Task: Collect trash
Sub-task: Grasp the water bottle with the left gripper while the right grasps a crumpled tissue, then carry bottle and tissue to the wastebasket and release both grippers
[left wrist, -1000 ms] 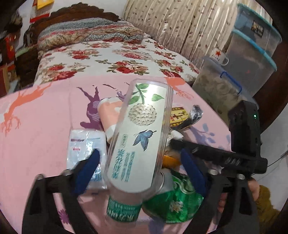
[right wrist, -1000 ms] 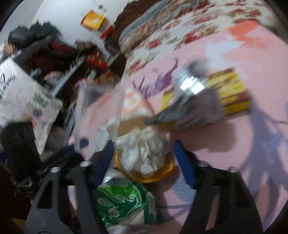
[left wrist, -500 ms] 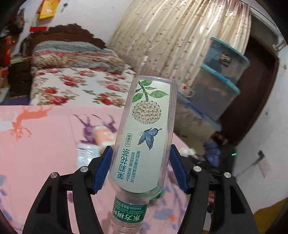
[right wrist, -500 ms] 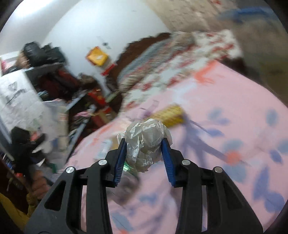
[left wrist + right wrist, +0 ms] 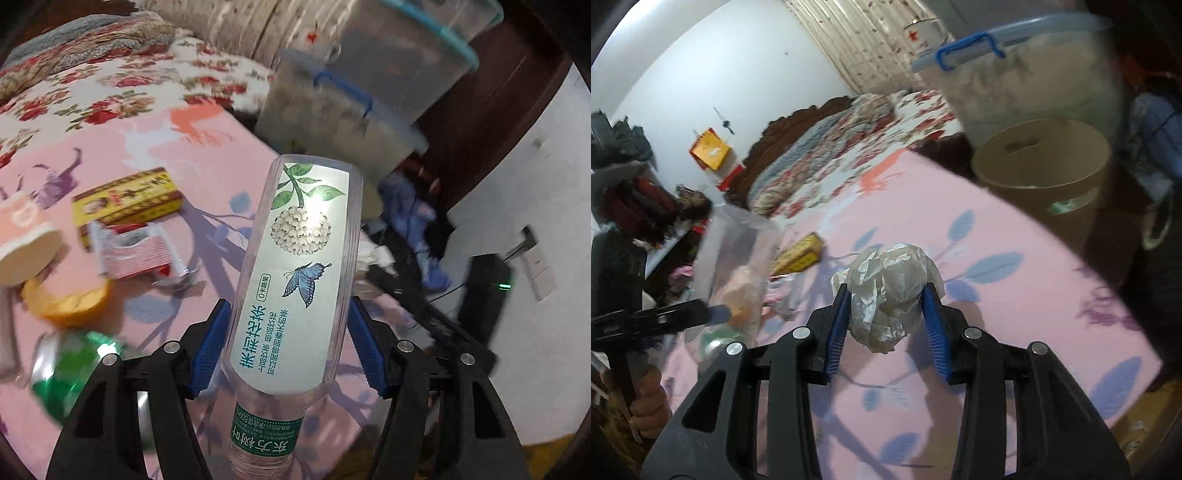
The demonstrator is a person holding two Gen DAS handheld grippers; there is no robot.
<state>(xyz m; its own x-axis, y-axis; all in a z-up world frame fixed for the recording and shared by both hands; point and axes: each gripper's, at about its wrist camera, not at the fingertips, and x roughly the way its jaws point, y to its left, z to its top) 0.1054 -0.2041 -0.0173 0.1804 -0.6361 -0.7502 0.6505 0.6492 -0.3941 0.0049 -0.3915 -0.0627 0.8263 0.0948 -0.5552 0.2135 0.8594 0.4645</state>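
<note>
Clear plastic fills the near middle of the left wrist view: an empty bottle with a pale label showing a white flower cluster and a blue butterfly, its green-banded neck toward the camera, clamped between the blue pads of the left gripper, whose jaws closed a little further on it a moment ago. It hangs above the pink, leaf-printed tabletop. Below and left of it lies a crushed green can, blurred, then an orange peel, a paper cup on its side, a red-and-white wrapper and, farther back, a yellow carton, all toward the left side of the tabletop. Past the far edge lie a flowered bedspread and stacked storage bins. In the right wrist view, the right gripper is clenched on a crumpled ball of white paper, lifted over the tabletop near its right edge. Beyond that edge, past the far right corner, stands an open brown cylindrical bin. At the left of this view a person's hand grips the handle of the left gripper.
</note>
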